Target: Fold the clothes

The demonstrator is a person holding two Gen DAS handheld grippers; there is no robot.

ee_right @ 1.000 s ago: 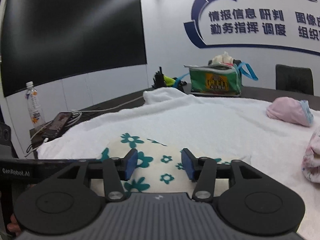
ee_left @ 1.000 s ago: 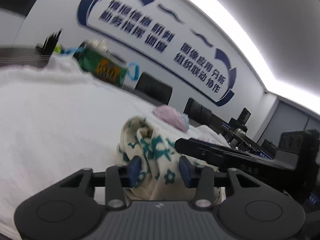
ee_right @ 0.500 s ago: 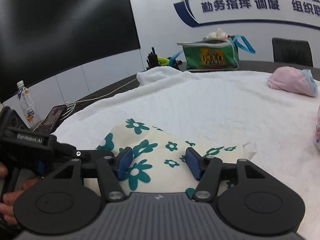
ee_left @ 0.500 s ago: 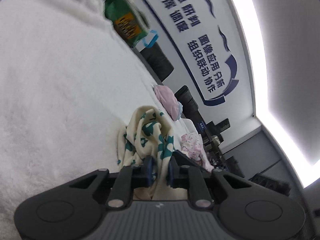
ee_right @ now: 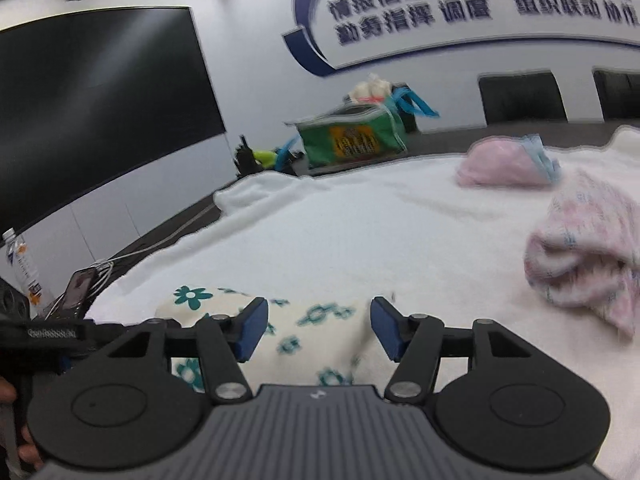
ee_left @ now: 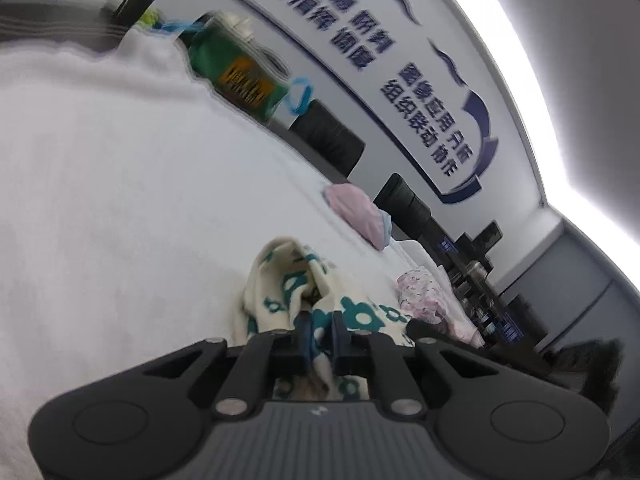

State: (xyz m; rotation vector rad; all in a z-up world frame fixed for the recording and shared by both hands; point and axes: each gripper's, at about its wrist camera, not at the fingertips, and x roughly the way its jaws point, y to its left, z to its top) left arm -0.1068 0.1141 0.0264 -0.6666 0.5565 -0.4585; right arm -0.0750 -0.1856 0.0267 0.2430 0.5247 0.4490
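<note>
Currently we are reading this as a grasp-and-lift step on the floral garment (ee_left: 280, 280), which is lying bunched on the white towel (ee_left: 120, 200) covering the table. The left gripper (ee_left: 320, 336) is pinching a fold of that garment: its fingers (ee_left: 303, 334) are standing nearly together with cream-and-teal cloth caught between them, and the fabric is rising in a peak just beyond. The right gripper (ee_right: 316, 330) is hovering over the same garment (ee_right: 304, 320), its fingers (ee_right: 252, 330) spread wide, gripping nothing; whether the pads are grazing the cloth we cannot tell. Beyond the floral garment, a pink speckled garment (ee_right: 588, 248) and a pink bundle (ee_right: 500, 162) are sitting crumpled on the towel, and a green bag (ee_right: 352, 138) is standing past the towel's far edge.

We are judging that the next move calls for the right fingers to close on a second edge, so the cloth can be spread or doubled over. The wrist views are motion-blurred.
</note>
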